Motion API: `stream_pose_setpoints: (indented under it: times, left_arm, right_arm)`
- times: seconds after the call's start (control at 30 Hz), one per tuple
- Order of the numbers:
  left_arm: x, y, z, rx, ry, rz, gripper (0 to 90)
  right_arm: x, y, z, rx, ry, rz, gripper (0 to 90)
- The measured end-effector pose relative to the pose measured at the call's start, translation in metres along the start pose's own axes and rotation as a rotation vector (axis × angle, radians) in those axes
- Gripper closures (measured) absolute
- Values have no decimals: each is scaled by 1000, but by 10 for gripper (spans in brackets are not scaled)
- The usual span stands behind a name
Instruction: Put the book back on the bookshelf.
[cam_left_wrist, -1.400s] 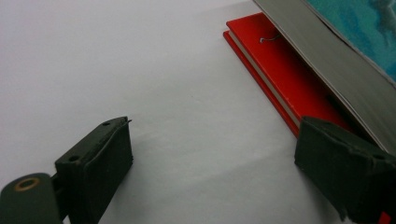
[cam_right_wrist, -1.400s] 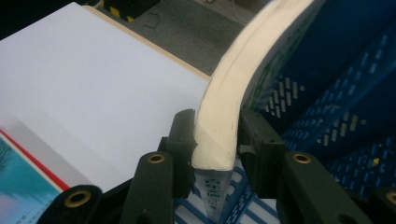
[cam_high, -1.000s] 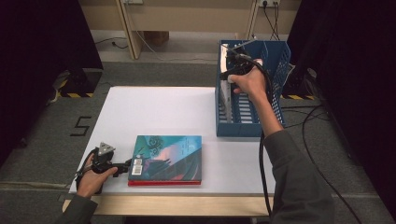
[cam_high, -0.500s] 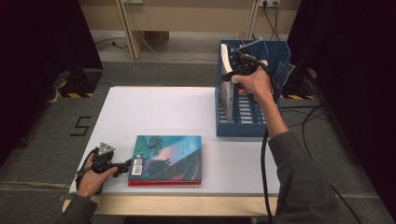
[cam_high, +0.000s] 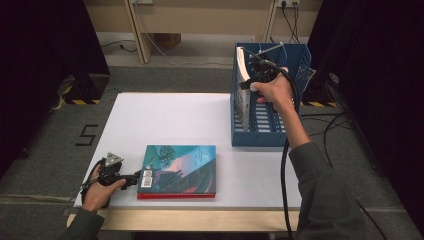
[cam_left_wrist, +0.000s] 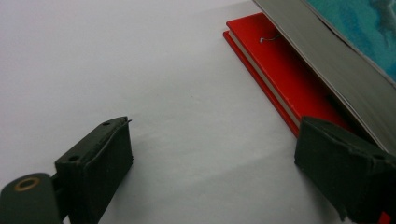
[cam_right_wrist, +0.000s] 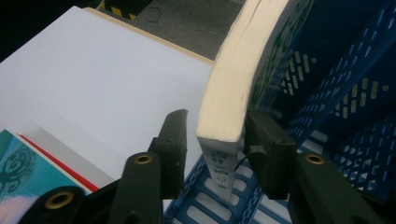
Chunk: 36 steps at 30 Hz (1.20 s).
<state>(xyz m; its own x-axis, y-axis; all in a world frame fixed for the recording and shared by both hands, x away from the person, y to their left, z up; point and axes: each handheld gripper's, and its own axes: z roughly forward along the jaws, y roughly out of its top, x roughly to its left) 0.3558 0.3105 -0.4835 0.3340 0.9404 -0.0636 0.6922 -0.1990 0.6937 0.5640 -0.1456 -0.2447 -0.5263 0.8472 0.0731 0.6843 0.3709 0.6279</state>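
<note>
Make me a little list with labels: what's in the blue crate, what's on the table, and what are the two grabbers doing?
crate: blue crate at the table's far right
in crate: a book standing upright by its left wall
right gripper: jaws either side of that book, just closing, a gap on one side
table: white
books lying flat: teal book on a red book
left gripper: open, beside the stack's edge

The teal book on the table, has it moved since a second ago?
No. The teal book lies in the same spot by the table's near edge, with the left tool at its left edge as before.
</note>
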Motion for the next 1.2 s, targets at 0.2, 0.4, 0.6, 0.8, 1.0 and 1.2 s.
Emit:
stream_pose_setpoints:
  times: [0.2,0.4,0.6,0.8,1.0,1.2]
  left_arm:
    - [0,0,0,0,0,2,99]
    - [0,0,0,0,0,2,99]
    - [0,0,0,0,0,2,99]
    - [0,0,0,0,0,1,99]
    - [0,0,0,0,0,2,99]
    - [0,0,0,0,0,2,99]
  right_arm:
    - [1,1,2,-26,19,69,665]
    - [5,4,5,-34,34,120,654]
    - [16,8,9,-42,32,119,614]
    - [16,8,9,-28,35,112,536]
    - [14,6,10,-23,32,101,480]
    - [11,5,8,-24,33,95,444]
